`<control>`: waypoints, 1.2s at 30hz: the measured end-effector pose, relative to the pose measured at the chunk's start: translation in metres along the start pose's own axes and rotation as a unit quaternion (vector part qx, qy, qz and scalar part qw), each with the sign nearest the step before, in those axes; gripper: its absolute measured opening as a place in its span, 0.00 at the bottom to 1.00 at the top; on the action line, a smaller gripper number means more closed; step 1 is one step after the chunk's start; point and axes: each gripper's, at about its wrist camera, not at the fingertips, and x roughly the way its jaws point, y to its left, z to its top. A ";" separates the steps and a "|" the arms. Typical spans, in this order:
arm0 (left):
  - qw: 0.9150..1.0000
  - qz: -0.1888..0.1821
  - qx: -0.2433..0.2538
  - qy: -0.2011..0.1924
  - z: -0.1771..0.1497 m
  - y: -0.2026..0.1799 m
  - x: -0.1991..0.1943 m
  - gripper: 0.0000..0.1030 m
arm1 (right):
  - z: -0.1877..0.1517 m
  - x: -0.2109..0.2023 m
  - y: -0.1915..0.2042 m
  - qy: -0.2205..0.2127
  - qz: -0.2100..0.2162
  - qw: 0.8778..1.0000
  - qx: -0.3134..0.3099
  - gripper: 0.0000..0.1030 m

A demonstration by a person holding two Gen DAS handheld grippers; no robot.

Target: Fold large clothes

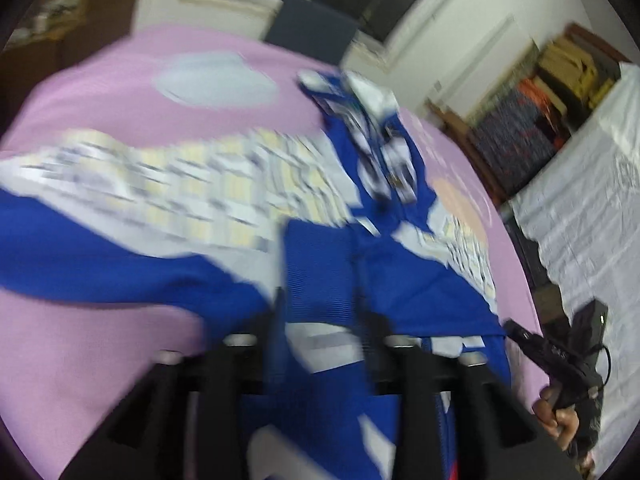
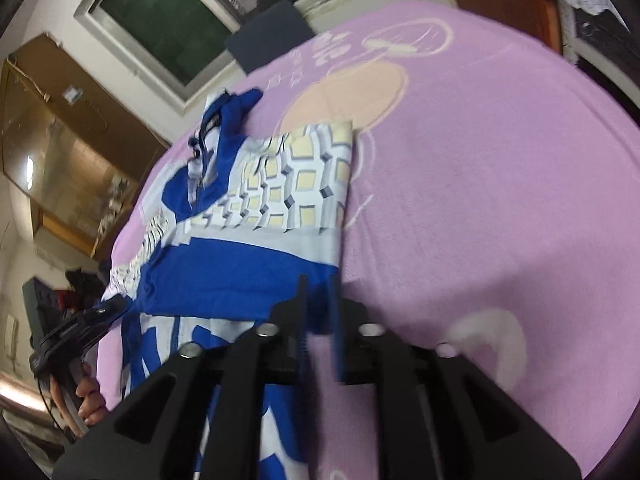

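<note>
My left gripper [image 1: 320,308] stands parted, blurred blue hem between its fingers; my right gripper [image 2: 320,300] is barely parted at the blue, white and yellow patterned jacket [image 2: 256,208], lying on the pink bed blanket [image 2: 480,200].

A bed with a pink cover [image 2: 480,200] fills most of both views. A blue-and-white jacket [image 2: 256,216] (checked panels, zip front) lies spread on it, left of centre in the right view.
</note>
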 end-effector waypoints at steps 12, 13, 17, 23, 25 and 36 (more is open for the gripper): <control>0.968 0.110 -0.209 -0.086 0.005 0.153 -0.088 0.50 | -0.033 -0.039 0.055 -0.039 0.074 0.996 -0.031 0.36; 0.966 0.112 -0.216 -0.086 0.006 0.161 -0.090 0.50 | -0.034 -0.039 0.057 -0.044 0.069 0.996 -0.034 0.36; 0.959 0.111 -0.248 -0.086 0.008 0.184 -0.088 0.50 | -0.039 -0.030 0.054 -0.050 0.065 0.996 -0.028 0.36; 0.952 0.123 -0.260 -0.105 0.020 0.193 -0.084 0.50 | -0.042 -0.014 0.051 -0.043 0.063 0.997 -0.032 0.37; 0.948 0.127 -0.271 -0.113 0.024 0.197 -0.083 0.42 | -0.041 -0.010 0.048 -0.042 0.050 0.997 -0.034 0.37; 0.962 0.205 -0.141 -0.113 0.047 0.144 -0.091 0.03 | -0.038 0.000 0.032 -0.014 0.067 0.998 0.004 0.37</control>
